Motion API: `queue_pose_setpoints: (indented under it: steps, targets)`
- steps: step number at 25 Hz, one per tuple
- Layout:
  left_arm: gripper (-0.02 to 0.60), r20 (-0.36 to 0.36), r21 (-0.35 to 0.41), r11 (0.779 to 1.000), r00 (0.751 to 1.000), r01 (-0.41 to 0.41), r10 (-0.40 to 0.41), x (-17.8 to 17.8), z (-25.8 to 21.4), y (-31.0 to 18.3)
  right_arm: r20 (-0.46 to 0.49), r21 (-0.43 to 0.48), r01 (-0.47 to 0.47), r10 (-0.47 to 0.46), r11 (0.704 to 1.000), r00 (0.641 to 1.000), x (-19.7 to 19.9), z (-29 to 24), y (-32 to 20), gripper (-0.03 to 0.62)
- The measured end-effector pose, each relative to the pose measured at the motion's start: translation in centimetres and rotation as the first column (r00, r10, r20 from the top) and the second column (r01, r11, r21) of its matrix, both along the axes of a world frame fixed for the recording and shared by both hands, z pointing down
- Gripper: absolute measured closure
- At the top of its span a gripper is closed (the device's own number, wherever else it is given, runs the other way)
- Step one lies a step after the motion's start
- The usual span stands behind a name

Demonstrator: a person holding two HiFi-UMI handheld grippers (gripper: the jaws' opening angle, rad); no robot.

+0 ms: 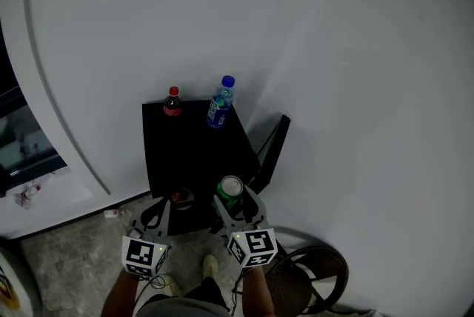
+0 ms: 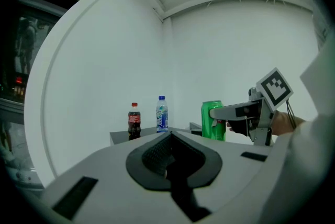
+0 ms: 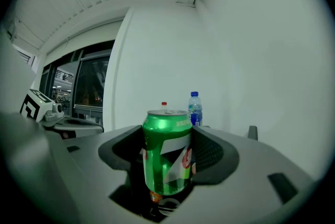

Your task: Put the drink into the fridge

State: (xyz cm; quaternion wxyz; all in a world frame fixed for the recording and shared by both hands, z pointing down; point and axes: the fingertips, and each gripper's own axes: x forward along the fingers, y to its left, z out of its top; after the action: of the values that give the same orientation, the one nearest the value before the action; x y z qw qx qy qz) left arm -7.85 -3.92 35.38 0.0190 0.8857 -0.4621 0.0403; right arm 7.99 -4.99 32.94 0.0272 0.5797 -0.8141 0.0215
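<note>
— Furniture first: what's the biggest thing against that white wall (image 1: 333,27)?

— Low black cabinet (image 1: 189,152) with a flat top. A dark panel (image 1: 272,149) angles out from its right side. Whether that's a door, I can't tell from where I'm standing.

— Anything on top?

— Two bottles at the back edge, both upright and a little apart. The water bottle (image 1: 220,104) is on the right, with a blue cap, a blue label and clear liquid inside. The cola bottle (image 1: 172,102) is on the left, with a red cap, a red label and a dark drink inside. The print on both is too small to read.

— And the drink itself?

— It's a green can (image 1: 230,188), upright over the front right corner of the cabinet top. The right gripper (image 1: 237,198) has it pinched between its jaws. I can't tell if it's resting on the top or held just above it. There are white and red patches on its side, but no wording I can make out.

— The other hand?

— The left gripper (image 1: 159,208) is beside it at the front edge, with its jaws pressed together on nothing. A small round thing (image 1: 181,197), dark with some red, lies just by its tip. I can't say what it is.
</note>
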Motion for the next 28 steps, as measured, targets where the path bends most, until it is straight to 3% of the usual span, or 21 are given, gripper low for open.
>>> queue_pose_setpoints:
  steps: [14, 18, 23, 28]
  targets:
    - [0.578, 0.005, -0.001, 1.000, 1.000, -0.019, 0.019, 0.6, 2.6, 0.0, 0.014, 0.026, -0.031, 0.030, 0.999, 0.999, 1.3, 4.3, 1.1, 0.287]
    - [0.578, 0.012, -0.050, 0.999, 1.000, 0.011, -0.011, 1.2, 6.0, 0.1, -0.010, 0.007, 0.007, -0.007, 1.000, 1.000, 1.5, 7.5, 0.9, 0.287]
    - [0.578, 0.051, -0.013, 0.998, 0.997, 0.065, -0.064, 2.5, 9.1, -0.2, -0.039, 0.030, 0.074, -0.073, 0.997, 0.997, 1.6, 10.7, 0.0, 0.287]
    - [0.578, 0.029, -0.039, 0.991, 0.992, 0.125, -0.124, 3.2, 12.6, -0.4, -0.029, 0.037, 0.151, -0.150, 0.988, 0.988, 1.2, 15.0, -1.3, 0.287]
